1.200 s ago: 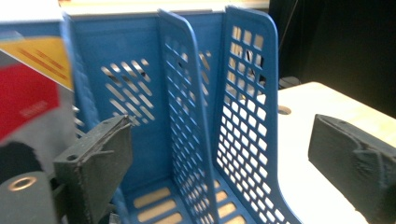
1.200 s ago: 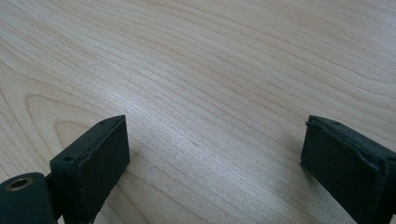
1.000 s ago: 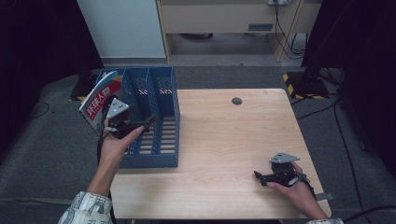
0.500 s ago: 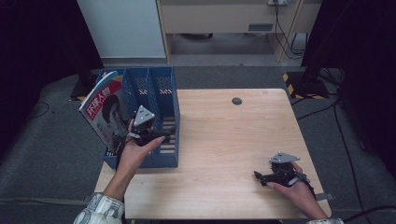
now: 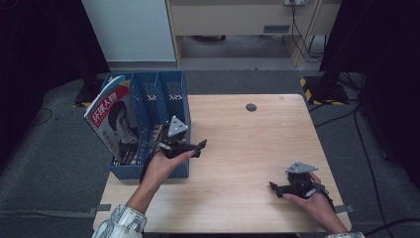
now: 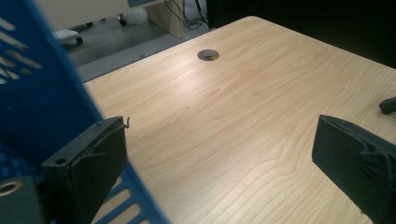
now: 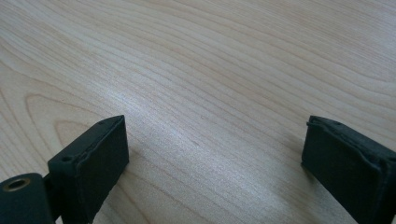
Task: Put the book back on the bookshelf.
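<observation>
Light wood table (image 5: pixel 237 148), blue file rack (image 5: pixel 171 94) at its left edge with a magazine (image 5: pixel 115 124) standing in the leftmost slot. Left gripper (image 5: pixel 200 145) is beside the rack, jaws wide apart, empty; right gripper (image 5: pixel 273 187) rests open too. Looks like filing's done, next probably just park the left hand.

An office or lab: wooden desk (image 5: pixel 247 148), blue file rack (image 5: pixel 163 94), cabinets (image 5: pixel 223 20), trailing cables (image 5: pixel 302 29).

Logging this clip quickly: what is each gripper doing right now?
Left gripper: open, holding nothing, beside the blue file rack.
Right gripper: open, holding nothing, low over the table.
</observation>
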